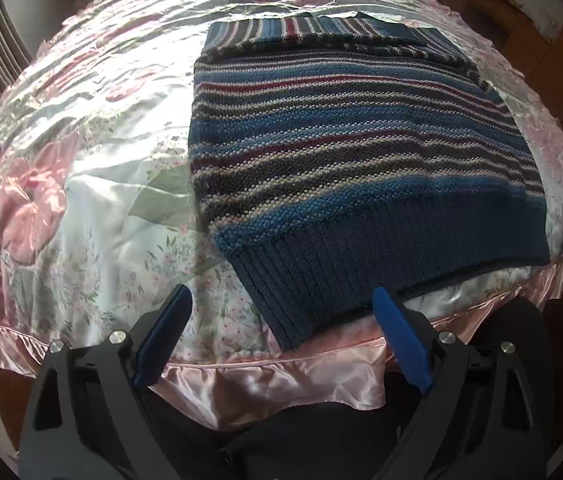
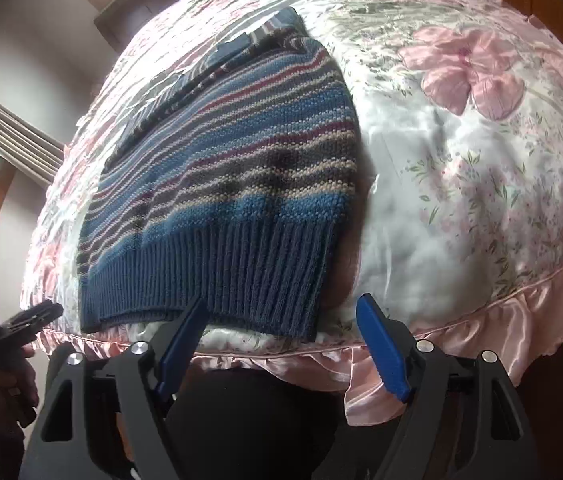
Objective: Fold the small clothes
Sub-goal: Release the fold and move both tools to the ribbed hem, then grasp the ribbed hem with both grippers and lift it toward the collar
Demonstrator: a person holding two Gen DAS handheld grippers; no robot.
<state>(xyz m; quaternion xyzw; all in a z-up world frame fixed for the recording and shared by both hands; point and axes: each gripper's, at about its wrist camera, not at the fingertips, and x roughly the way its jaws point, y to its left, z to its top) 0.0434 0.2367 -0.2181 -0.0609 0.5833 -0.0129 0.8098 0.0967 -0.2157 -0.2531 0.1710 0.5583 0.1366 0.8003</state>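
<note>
Lying folded, sweater [image 1: 353, 152] covers floral bedspread [image 1: 81, 184].

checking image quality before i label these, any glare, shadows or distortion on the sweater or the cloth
Left wrist view: sunlight glares off the satin floral cloth, washing out its print; the striped sweater stays sharp, its hem shaded. Right wrist view: dappled dark shadow spots fall across the sweater, and the cloth blows out white beside it. Both views bulge with fisheye curvature and dark corners.
</note>
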